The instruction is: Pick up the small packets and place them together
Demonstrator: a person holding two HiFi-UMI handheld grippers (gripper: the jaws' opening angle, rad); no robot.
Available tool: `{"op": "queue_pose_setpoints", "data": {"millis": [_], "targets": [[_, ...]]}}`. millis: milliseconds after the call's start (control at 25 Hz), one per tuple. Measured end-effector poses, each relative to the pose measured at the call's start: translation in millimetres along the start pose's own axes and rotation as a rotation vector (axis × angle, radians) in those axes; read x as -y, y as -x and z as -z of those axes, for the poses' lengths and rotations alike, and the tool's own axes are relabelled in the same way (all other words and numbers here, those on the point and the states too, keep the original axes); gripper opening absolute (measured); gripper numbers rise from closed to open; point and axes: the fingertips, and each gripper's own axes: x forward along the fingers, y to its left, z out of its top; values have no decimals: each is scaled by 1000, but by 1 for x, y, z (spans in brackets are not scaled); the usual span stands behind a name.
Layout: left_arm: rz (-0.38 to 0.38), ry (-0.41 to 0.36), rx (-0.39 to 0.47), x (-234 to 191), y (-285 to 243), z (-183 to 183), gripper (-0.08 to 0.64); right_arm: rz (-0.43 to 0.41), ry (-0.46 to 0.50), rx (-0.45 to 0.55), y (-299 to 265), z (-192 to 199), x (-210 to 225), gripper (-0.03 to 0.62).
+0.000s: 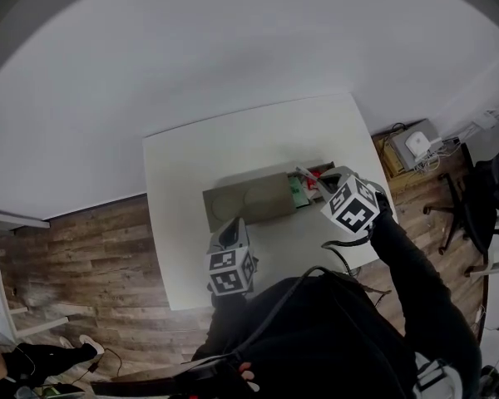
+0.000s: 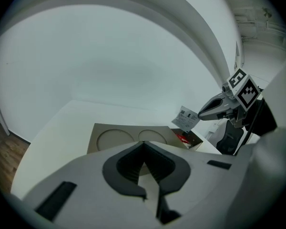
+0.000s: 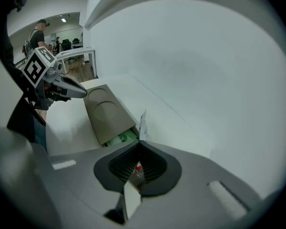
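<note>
**A:** How many grippers were there, and how did each stand?

**B:** Two. The right gripper (image 1: 318,181) had its jaws pressed onto one white packet (image 2: 185,119), pinching it by an edge. In the right gripper view the packet stood edge-on, poking up past the jaw tips. The left gripper (image 2: 143,146) had its jaws closed together with nothing between them.

**A:** Where was that packet against everything else?

**B:** It was lifted clear of the single cardboard box (image 1: 249,199), over the box's open end. It touched only the right gripper.

**A:** And the box itself?

**B:** One box, lying flat near the middle of the white worktop (image 1: 191,152). Its tan top had two round recesses (image 2: 115,139), side by side. In the open end I saw a patch of green packets (image 1: 298,194), but I couldn't count them. Next to them was something red (image 2: 185,138); whether that was one packet or several was too small to tell.

**A:** Where was the left gripper?

**B:** Just beside the box's closed end, on the person's side, pointing down across the two recesses. The right gripper was at the opposite end, so the box lay between the two.

**A:** Anything off the worktop?

**B:** One office chair (image 1: 474,198) stood on the wooden floor (image 1: 83,248), to the right of the worktop and well apart from the box.
</note>
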Motion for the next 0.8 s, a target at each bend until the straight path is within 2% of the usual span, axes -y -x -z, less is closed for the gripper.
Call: {"op": "queue_pose_setpoints", "data": {"millis": [200, 320, 480, 600, 800], "targets": [[-8, 13, 16, -2, 8, -5, 0, 9, 68, 101, 1, -47, -13, 2], [-12, 21, 26, -5, 13, -7, 0, 18, 141, 156, -5, -80, -28, 2], [-30, 33, 34, -9, 27, -6, 0, -19, 250, 191, -22, -116, -63, 2], [-43, 41, 42, -13, 33, -5, 0, -15, 323, 217, -34, -137, -82, 2], [-84, 67, 55, -28, 45, -3, 0, -29, 445, 241, -55, -160, -117, 2]]}}
